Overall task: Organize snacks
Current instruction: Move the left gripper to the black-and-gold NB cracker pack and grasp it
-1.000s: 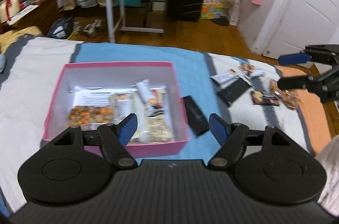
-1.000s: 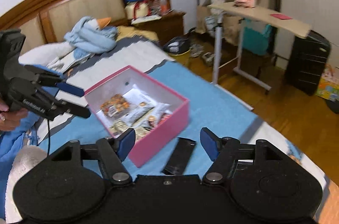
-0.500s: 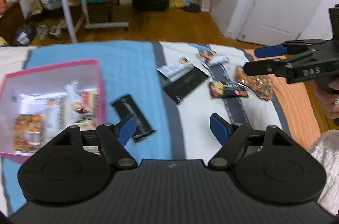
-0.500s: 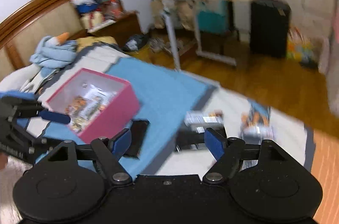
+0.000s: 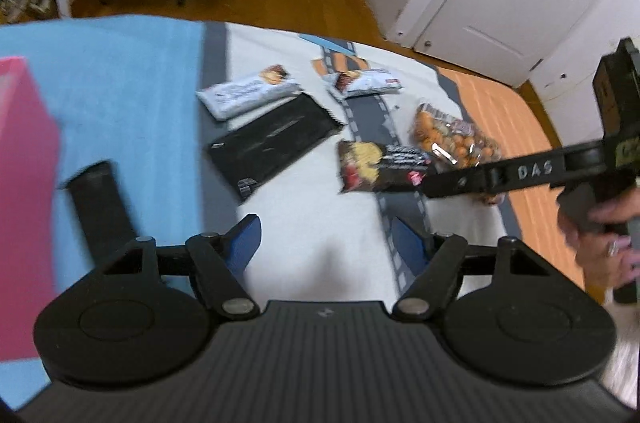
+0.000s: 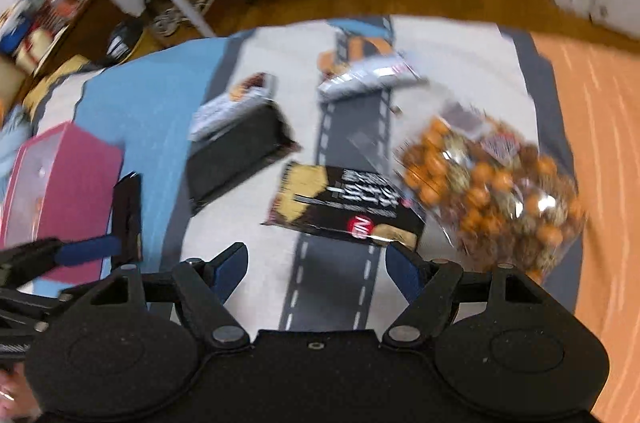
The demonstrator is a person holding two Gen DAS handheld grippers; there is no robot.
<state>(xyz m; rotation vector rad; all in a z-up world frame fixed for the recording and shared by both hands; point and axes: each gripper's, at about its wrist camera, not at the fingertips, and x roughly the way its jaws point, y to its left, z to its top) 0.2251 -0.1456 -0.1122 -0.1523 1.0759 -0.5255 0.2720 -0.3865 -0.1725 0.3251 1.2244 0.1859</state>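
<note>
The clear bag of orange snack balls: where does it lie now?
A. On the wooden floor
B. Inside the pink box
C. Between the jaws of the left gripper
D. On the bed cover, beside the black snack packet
D: the clear bag of orange snack balls lies on the bed cover, right next to the black snack packet, far from the pink box.

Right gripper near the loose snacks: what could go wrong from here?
1. The black snack packet and the clear bag of orange snacks overlap, so the open right gripper may snag both.
2. The left gripper, also open and empty, is close by; the two could collide.
</note>
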